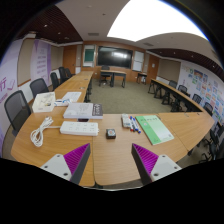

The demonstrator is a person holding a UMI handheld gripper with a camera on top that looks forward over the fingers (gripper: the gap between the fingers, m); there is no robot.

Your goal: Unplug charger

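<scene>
Hand-held gripper [112,160] wide apart above the wooden table [120,150], white power strip [79,128] just beyond its fingers.

My hand-held gripper [110,163] showed as two dark, wedge-shaped fingers, each bearing a purple pad [144,159] on its inner face. The pads were triangular, tapering to points. A pale rounded housing sat outside each finger.

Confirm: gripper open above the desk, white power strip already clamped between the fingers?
Not clamped. The gripper view shows the gripper open above the desk, but the white power strip lies on the desk beyond the fingers, untouched.
</scene>
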